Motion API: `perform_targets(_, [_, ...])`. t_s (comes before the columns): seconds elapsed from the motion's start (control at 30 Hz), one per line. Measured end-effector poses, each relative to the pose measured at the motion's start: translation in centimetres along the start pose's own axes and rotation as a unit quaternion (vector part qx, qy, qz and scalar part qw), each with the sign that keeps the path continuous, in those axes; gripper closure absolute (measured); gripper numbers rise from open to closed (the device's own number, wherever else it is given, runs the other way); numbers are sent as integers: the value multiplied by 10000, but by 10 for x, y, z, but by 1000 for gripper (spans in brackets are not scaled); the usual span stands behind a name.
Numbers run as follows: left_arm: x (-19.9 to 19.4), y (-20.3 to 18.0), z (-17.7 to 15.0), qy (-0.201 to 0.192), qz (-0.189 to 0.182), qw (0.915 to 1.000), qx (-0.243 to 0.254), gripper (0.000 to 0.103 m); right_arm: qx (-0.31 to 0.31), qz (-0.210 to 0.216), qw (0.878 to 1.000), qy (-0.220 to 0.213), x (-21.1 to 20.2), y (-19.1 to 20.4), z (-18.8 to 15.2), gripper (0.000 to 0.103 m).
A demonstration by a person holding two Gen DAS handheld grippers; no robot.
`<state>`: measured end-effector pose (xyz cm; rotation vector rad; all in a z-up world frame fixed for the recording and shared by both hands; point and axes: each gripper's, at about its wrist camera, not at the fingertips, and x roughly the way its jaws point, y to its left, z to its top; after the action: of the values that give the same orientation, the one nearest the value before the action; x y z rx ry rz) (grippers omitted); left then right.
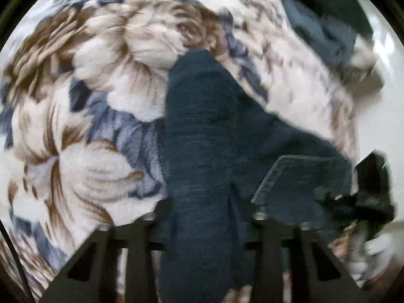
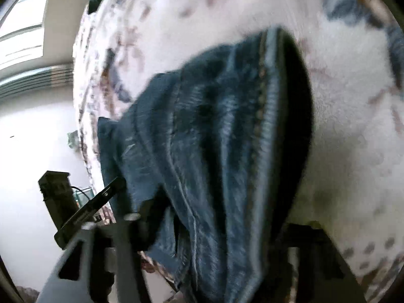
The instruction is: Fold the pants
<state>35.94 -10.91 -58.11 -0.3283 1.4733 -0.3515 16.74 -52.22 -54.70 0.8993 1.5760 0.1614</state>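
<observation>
On the blanket (image 1: 101, 88), both tongs (image 1: 202, 227) (image 2: 202, 240) clamped on pants (image 1: 202, 139); seam stitching (image 2: 262, 88) only in right view.

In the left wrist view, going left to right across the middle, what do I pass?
Floral blanket → dark blue jeans → the right gripper clamped on the denim → pale floor.

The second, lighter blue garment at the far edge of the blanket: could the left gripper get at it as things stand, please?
Probably not yet: the left gripper is shut on the dark jeans. The blue garment lies far across the floral blanket, nothing blocking.
</observation>
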Motion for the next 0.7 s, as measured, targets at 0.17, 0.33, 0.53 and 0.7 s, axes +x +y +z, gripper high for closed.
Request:
perform_targets(0.17, [-37,-8,-2,-207,-118,9997,113,81,-114,119,9997,-174,-31,22,-7,64])
perform_targets(0.33, [-75,4,22,-498,-267,9984,-2,82,-258,391,9985,-279,-50,54,5,65])
perform_targets(0.53, [-97,19,97,-848,-261,9961,-20,82,-551,585,9956,-471,-54,111,63,65])
perform_targets(0.7, [-106,47,193,-1164,-58,9931,137,82,-757,734,9927,-578,-30,173,138,65])
